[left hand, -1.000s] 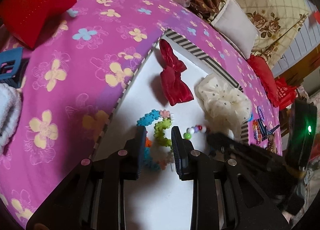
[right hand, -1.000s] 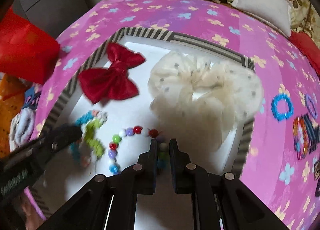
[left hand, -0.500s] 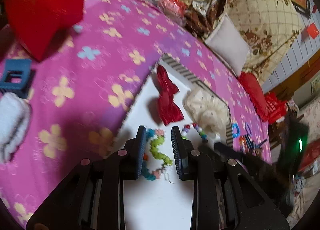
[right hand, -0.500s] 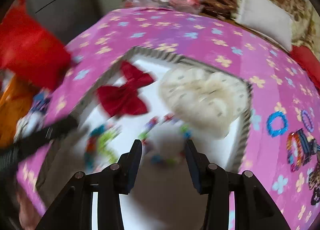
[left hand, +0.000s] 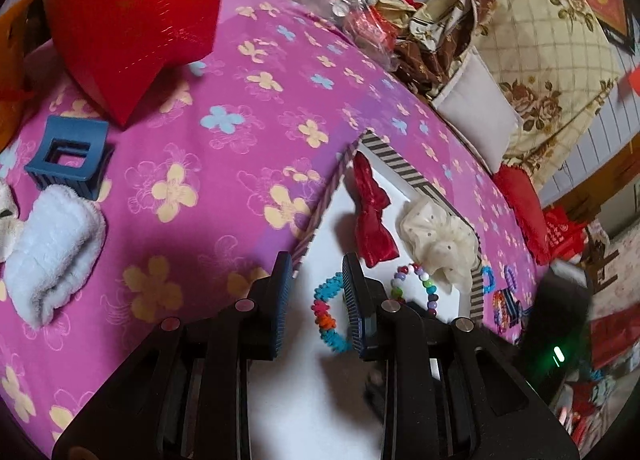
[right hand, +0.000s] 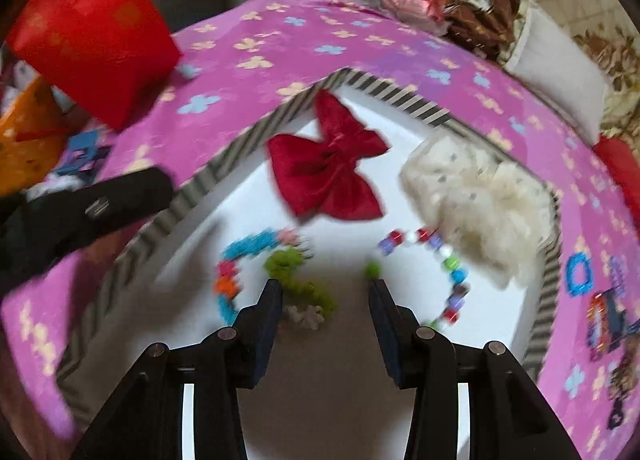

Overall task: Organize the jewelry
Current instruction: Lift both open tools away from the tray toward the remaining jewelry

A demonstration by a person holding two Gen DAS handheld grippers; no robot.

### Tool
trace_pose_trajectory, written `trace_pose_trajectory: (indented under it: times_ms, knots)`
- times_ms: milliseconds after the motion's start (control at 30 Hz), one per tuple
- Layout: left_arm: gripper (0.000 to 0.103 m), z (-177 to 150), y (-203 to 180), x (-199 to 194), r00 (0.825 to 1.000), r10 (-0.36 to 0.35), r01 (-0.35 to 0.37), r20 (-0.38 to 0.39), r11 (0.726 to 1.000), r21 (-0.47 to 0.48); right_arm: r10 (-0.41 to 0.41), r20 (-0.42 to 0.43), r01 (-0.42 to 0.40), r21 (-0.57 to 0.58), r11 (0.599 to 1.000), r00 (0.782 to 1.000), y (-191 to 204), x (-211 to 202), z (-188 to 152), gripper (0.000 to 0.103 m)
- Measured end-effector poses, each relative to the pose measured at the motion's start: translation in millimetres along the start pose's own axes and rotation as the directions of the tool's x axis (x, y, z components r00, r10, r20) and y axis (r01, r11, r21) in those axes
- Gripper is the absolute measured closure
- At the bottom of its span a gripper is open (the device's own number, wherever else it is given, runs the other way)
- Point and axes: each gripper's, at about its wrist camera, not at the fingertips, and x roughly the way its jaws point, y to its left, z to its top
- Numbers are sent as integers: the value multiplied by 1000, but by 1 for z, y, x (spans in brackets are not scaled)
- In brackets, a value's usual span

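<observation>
- Pink flowered cloth [left hand: 224, 180] covers the surface; a striped-rimmed white tray [right hand: 240, 144] lies on it.
- Far left: red box [right hand: 92, 32]; blue hair clip [left hand: 66, 156] nearer.
- Left gripper [left hand: 314, 292]: jaws slightly apart, empty, over the tray's left rim.
- In the tray: spiky bracelet [right hand: 236, 260], red bow [right hand: 328, 176], bead bracelet [right hand: 448, 264], cream scrunchie [right hand: 480, 196].
- Right gripper [right hand: 325, 312]: jaws apart, nothing between them.

Beaded bracelet [right hand: 436, 272] blurred, partly under scrunchie [right hand: 476, 196]

Black gripper [left hand: 314, 280] frames, blue ribbed pads [left hand: 282, 284], silver screws.
</observation>
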Motion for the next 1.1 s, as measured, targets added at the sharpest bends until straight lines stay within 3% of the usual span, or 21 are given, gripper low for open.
trace_pose_trajectory:
  times_ms: [167, 267, 400, 567, 700, 767, 1000, 1100]
  knots:
    - [79, -3, -12, -3, 1000, 15, -15, -3, 999, 40, 49, 45, -53, 103, 993, 998, -35, -29, -8, 61]
    - [79, -8, -22, -5, 1000, 22, -22, 1, 998, 66, 31, 92, -43, 133, 990, 995, -64, -62, -27, 61]
    - [79, -19, -40, -9, 1000, 17, -17, 4, 993, 117, -25, 104, 1, 225, 974, 994, -127, -101, -80, 61]
    - [79, -40, -74, -20, 999, -20, 14, 28, 978, 206, -102, 48, 80, 337, 938, 994, -207, -119, -153, 61]
    - [66, -66, -110, -30, 993, -114, 102, 26, 954, 281, -127, 24, 104, 430, 897, 992, -263, -131, -212, 61]
    - [64, -83, -131, -30, 990, -137, 126, 12, 937, 325, -131, 30, 103, 456, 884, 991, -278, -136, -230, 61]
    - [64, -142, -179, -18, 984, -134, 171, -121, 904, 392, -137, 80, 77, 513, 855, 987, -321, -141, -276, 61]
    - [64, -153, -207, -13, 989, -89, 134, -119, 880, 456, -124, 102, 48, 549, 835, 987, -337, -136, -288, 61]
